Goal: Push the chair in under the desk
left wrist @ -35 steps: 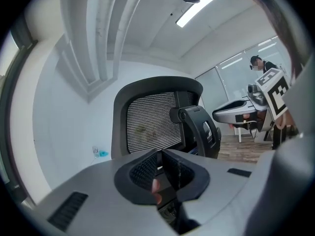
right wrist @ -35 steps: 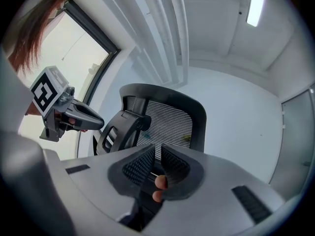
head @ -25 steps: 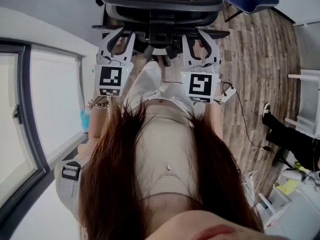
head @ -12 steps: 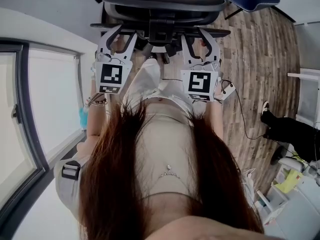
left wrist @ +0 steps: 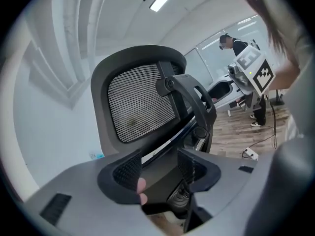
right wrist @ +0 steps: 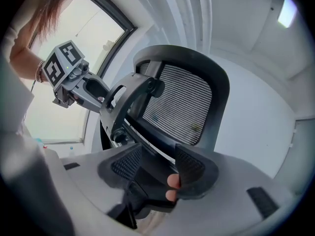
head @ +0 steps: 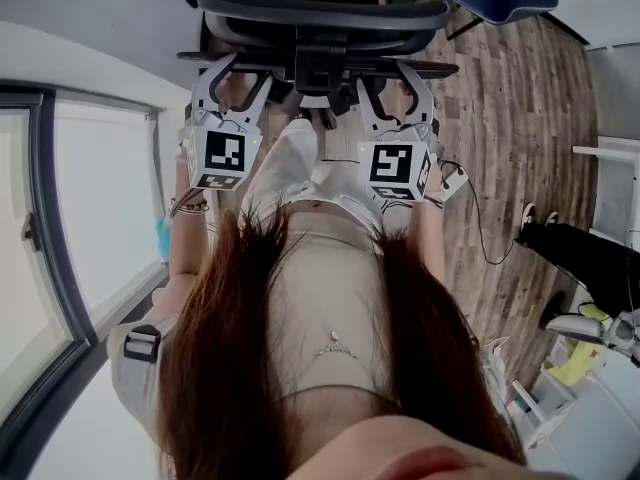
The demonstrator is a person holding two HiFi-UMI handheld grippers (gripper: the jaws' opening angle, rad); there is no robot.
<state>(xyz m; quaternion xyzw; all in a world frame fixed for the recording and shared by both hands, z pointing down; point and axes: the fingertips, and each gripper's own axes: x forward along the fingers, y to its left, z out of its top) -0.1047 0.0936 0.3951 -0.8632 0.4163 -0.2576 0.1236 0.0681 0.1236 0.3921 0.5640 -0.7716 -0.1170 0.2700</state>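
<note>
Left gripper point(head: 241, 74) has its jaws spread wide, and its own view shows them either side of a black part low on the chair point(head: 325, 10), the ribbed pads not visibly pressing on it; two fingertips point(left wrist: 141, 185) show beside the left-hand pad. Right gripper point(head: 389, 76) stands the same way, jaws well apart around a matching black part on the chair's other side, with fingertips point(right wrist: 172, 182) by its right-hand pad. Both reach the chair just below its curved black back, one gripper at each armrest, the marker cubes point(head: 222, 158) facing up toward the head camera. From the left gripper point(left wrist: 160, 170) the chair's mesh backrest point(left wrist: 140, 104) rises close ahead, with the other gripper off to the right; from the right gripper point(right wrist: 157, 167) the same mesh point(right wrist: 179, 104) fills the middle. No desk edge can be made out, so the chair's place against it cannot be told; it stands on wooden floor point(head: 520, 118), near a large window point(head: 100, 218).
</note>
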